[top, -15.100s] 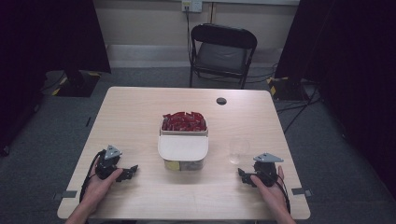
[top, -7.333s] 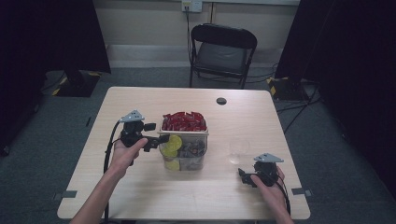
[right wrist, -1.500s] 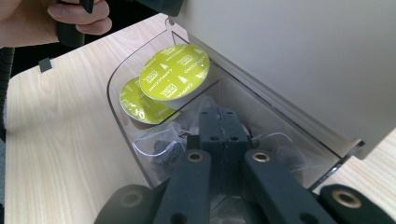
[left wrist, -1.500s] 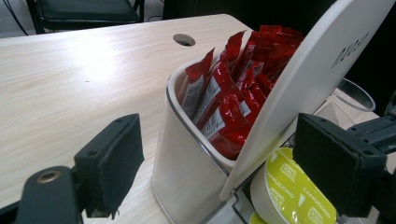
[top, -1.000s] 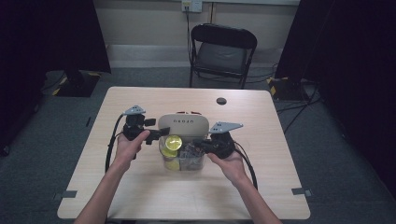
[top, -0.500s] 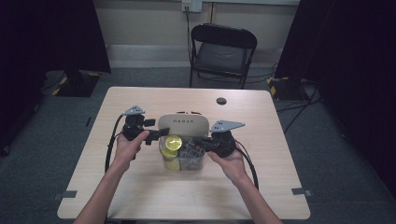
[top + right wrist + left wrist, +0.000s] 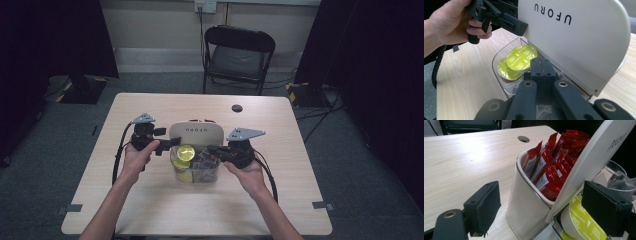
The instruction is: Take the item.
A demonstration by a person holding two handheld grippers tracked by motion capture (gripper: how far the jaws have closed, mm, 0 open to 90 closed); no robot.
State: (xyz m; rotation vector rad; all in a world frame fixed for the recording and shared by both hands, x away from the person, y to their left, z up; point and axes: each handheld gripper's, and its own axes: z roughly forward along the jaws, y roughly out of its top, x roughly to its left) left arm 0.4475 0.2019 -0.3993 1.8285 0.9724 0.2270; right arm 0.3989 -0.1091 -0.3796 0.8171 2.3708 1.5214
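While seen from above, stood mid-table: organizer box (image 7: 196, 159), lid (image 7: 195, 134) raised, left gripper (image 7: 170, 145) and right gripper (image 7: 212, 149) at either side of it. From left gripper view: jaws spread wide around lid edge, red sachets (image 7: 550, 167) behind lid. From right gripper view: jaws pressed together, empty, yellow-green capsules (image 7: 517, 62) below lid.

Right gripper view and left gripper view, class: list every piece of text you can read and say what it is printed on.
"UFORU": on the raised white lid.
"CAPPUCCINO", partly legible: on the yellow-green capsules.
Print on the red sachets: too small to read.
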